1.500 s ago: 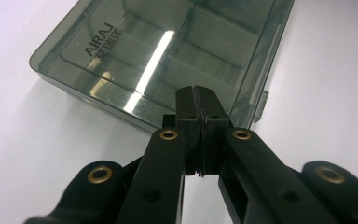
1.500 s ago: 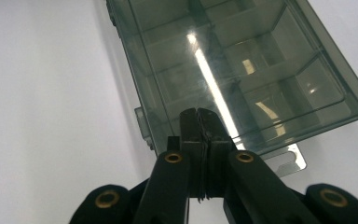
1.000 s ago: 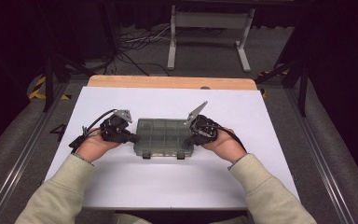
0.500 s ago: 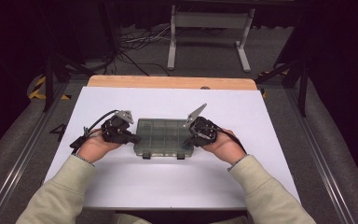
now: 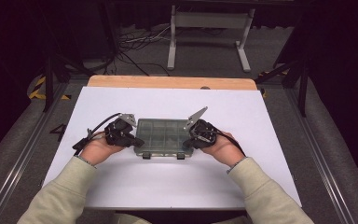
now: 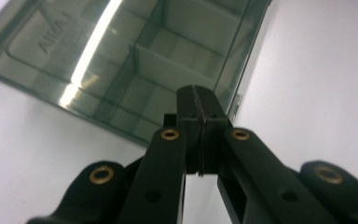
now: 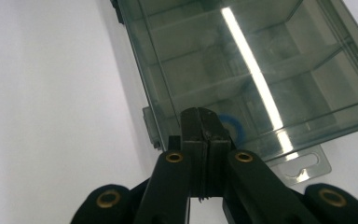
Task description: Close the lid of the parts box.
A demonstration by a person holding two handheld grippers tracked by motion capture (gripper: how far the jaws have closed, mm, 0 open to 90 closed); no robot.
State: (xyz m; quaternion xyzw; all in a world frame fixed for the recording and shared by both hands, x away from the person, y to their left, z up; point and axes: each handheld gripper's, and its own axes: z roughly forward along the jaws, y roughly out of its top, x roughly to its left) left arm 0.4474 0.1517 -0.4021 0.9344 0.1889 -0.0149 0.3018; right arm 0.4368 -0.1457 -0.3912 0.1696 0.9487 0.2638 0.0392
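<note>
A smoky clear plastic compartment box (image 5: 163, 136) lies closed on the white table, with two dark latches on its near edge. My left gripper (image 5: 139, 141) rests against the box's left end, jaws shut with nothing between them. In the left gripper view the closed tips (image 6: 199, 100) lie over the box (image 6: 135, 60) by its corner. My right gripper (image 5: 189, 140) sits at the box's right end, also shut and empty. Its closed tips (image 7: 204, 122) lie over the box (image 7: 247, 65) near a blue ring seen through the lid.
The white tabletop (image 5: 168, 182) has a wooden strip along its far edge (image 5: 172, 82). A hang tab (image 7: 303, 168) sticks out from the box's end. Beyond the table stand a white metal frame (image 5: 209, 28) and loose cables on the dark floor.
</note>
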